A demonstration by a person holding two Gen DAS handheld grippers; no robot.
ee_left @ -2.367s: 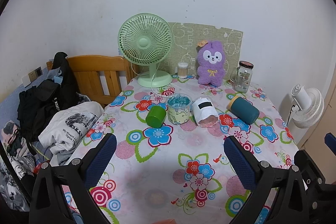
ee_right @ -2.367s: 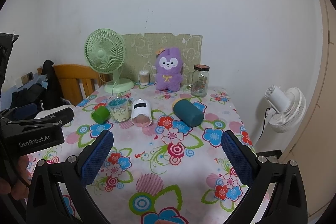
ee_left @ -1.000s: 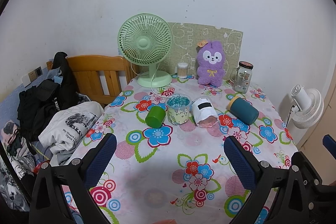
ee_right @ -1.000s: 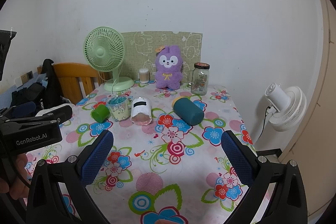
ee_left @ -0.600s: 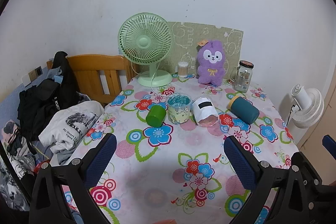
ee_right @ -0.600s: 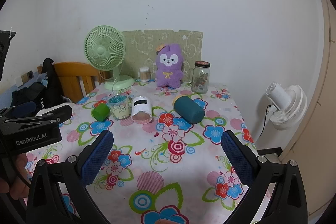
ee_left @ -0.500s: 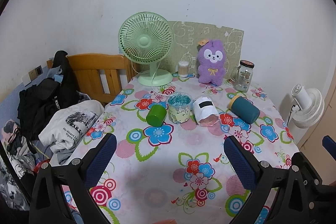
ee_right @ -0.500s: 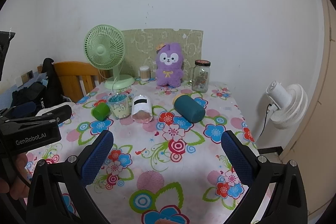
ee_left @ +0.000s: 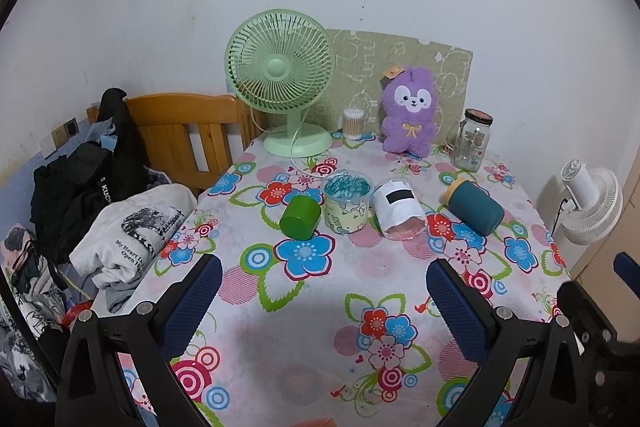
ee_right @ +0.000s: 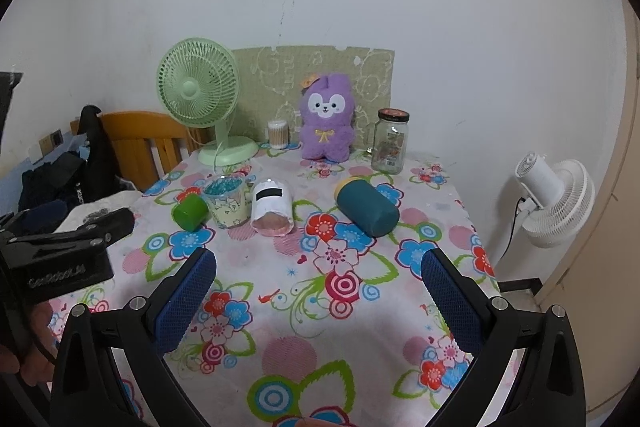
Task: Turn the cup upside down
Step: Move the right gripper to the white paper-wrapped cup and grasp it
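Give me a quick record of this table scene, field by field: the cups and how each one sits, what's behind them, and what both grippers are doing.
surface: table with floral cloth
cup row, left to right: small green plastic cup on its side; clear printed cup upright, with blue contents; white cup with black label on its side; teal cylindrical cup on its side
back row: green desk fan, cotton swab jar, purple plush toy, glass jar
left gripper: open, empty, short of the cups
right gripper: open, empty, short of the cups
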